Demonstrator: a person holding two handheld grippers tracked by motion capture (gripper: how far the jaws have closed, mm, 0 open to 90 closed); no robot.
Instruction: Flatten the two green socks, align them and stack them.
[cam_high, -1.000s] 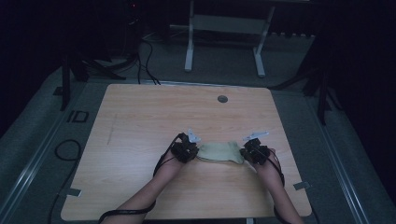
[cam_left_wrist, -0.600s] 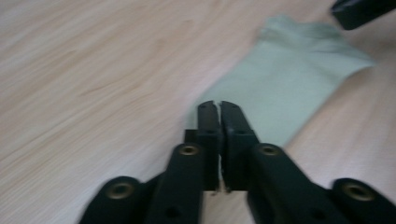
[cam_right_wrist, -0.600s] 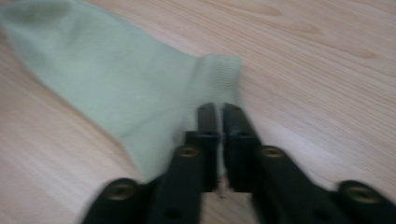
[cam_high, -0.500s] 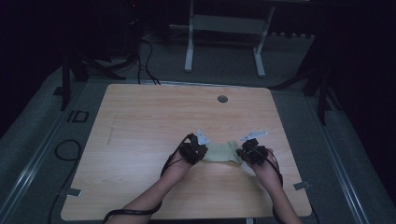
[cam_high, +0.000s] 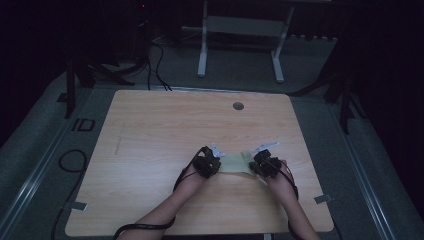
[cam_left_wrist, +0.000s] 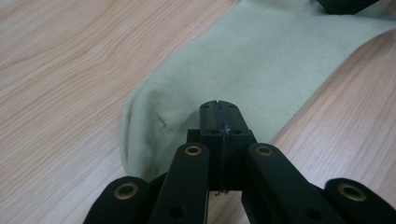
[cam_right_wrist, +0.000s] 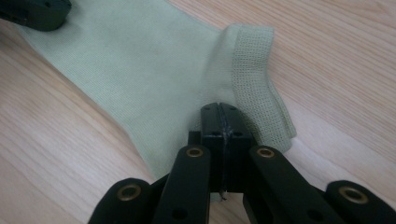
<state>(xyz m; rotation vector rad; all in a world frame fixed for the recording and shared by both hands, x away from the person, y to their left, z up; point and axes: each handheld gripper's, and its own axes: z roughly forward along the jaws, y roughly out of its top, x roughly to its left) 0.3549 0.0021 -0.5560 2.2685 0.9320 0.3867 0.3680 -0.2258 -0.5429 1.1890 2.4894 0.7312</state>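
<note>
Pale green sock (cam_high: 239, 163) lies flat on the wooden table (cam_high: 150, 135), near the person's edge, stretched between both tongs. Left tongs (cam_left_wrist: 218, 108) clenched on the toe end; right tongs (cam_right_wrist: 218, 111) clenched beside the ribbed cuff (cam_right_wrist: 254, 70) — cloth pinched, jaws fully together.

The place looks like a lab or a test room, kept dark. A wooden table (cam_high: 165, 125) stands on grey carpet (cam_high: 40, 160), with metal rails (cam_high: 30, 187) along both sides. Behind its far edge are cables (cam_high: 157, 55), black stands (cam_high: 70, 85) and a white frame (cam_high: 240, 37).
</note>
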